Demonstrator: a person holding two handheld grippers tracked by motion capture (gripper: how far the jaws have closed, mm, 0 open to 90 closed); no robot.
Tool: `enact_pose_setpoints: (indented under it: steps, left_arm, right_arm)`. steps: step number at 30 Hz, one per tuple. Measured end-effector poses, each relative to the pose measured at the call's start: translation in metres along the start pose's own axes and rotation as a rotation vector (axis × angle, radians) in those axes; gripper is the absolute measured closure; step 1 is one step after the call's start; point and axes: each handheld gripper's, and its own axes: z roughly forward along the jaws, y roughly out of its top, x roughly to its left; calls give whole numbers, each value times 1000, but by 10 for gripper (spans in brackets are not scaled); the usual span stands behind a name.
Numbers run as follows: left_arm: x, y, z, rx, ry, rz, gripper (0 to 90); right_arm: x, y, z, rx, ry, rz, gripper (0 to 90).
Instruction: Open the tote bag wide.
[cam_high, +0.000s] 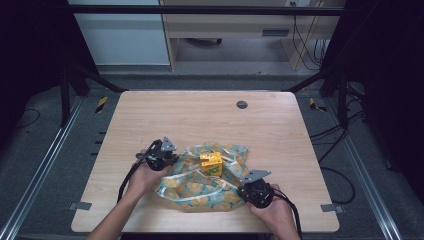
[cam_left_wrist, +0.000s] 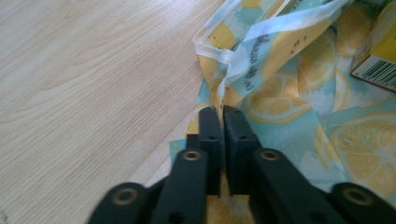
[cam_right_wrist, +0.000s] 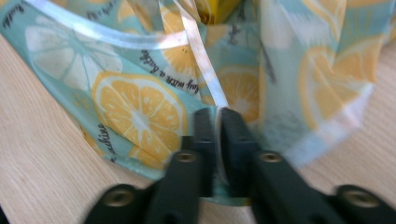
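The table (cam_high: 150, 115) is the largest thing here, a pale wooden top with a small dark round cap (cam_high: 242, 104) set into it far behind the cloth.

On its near half lies the cloth (cam_high: 200, 187), a crumpled sheet of pale turquoise printed with orange slices and edged with white ribbon (cam_left_wrist: 280, 28). It is spread flat in the middle and rucked up at its borders, which reads as the start of a wrapping or bundling job.

A small yellow box (cam_high: 211, 163) sits on the cloth, a little toward the cloth's far side. Its place near the middle suits the work: the cloth can be drawn up around it from both sides.

The left tongs (cam_high: 161, 156) stand at the cloth's left edge, and in the left gripper view (cam_left_wrist: 218, 114) they are pressed together with the hem of the cloth caught between them. The right tongs (cam_high: 257, 190) are at the cloth's near right corner; in the right gripper view (cam_right_wrist: 215, 116) they are likewise closed, pinching the fabric where a strand of ribbon runs down to them.

Holding two roughly opposite edges at once probably lets the person lift or fold both sides over the box without the box sliding off.
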Motion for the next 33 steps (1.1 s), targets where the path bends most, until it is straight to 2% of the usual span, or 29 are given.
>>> enact_pose_setpoints:
  steps: [3, 5, 7, 9, 10, 11, 14, 16, 22, 26, 28, 30, 33]
  left_arm:
    - [-1, 3, -10, -20, 18, -2, 609]
    - [-3, 5, -18, -39, 37, 6, 527]
    - [-3, 9, -30, -73, 44, 0, 449]
    - [-3, 13, -42, -111, 54, -2, 400]
    - [-3, 13, -42, -111, 54, -2, 388]
    - [-3, 17, -53, -139, 53, -10, 366]
    - [0, 20, -70, -172, 75, 0, 302]
    - [2, 18, -80, -179, 84, -6, 273]
    - [8, -5, -98, -140, 110, -29, 186]
    - [13, -28, -98, -95, 109, -56, 152]
    - [16, -38, -98, -72, 115, -56, 135]
    - [19, -48, -97, -74, 110, -86, 120]
    - [24, -60, -95, -53, 109, -95, 99]
  right_arm:
    - [0, 7, -7, -48, -9, 2, 637]
    - [2, 13, -14, -80, -17, -5, 540]
    - [3, 22, -24, -117, -25, -12, 479]
    - [5, 30, -35, -163, -29, -15, 407]
    - [5, 34, -40, -187, -26, -11, 374]
    - [6, 37, -45, -201, -30, -16, 341]
    - [3, 43, -57, -226, -63, -17, 272]
    - [-3, 44, -62, -228, -97, 5, 228]
    - [-29, 25, -69, -219, -172, 121, 143]
    - [-42, 7, -67, -186, -201, 155, 112]
    - [-48, -3, -64, -180, -208, 157, 97]
    - [-53, -10, -62, -176, -214, 157, 91]
    - [-62, -18, -55, -165, -212, 189, 73]
